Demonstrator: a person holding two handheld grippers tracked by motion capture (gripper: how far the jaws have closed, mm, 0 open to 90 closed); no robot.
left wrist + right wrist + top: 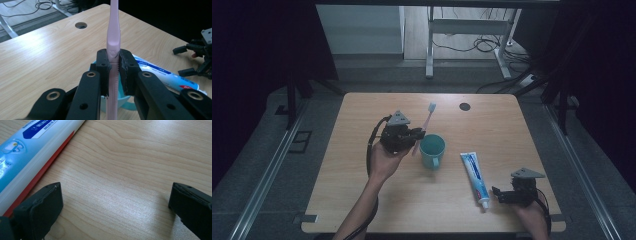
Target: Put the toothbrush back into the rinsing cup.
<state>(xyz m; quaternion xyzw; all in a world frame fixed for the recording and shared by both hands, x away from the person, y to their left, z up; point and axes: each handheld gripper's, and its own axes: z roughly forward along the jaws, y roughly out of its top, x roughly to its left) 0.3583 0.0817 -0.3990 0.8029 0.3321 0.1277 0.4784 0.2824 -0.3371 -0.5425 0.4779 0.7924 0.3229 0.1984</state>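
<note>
L gripper (416, 136) had its fingers (103, 65) pinching a pale pink toothbrush (113, 37) mid-handle, ribbed grip section below, bristle end up, held over the teal cup (432, 150) near table (362, 170) centre. R gripper (498, 194) fingers (40, 206) were spread wide, resting by the cap end of the white/blue toothpaste tube (475, 177).

lab | black curtains (257, 45) | floor rails (267, 175) | loose cables (482, 45)
</note>
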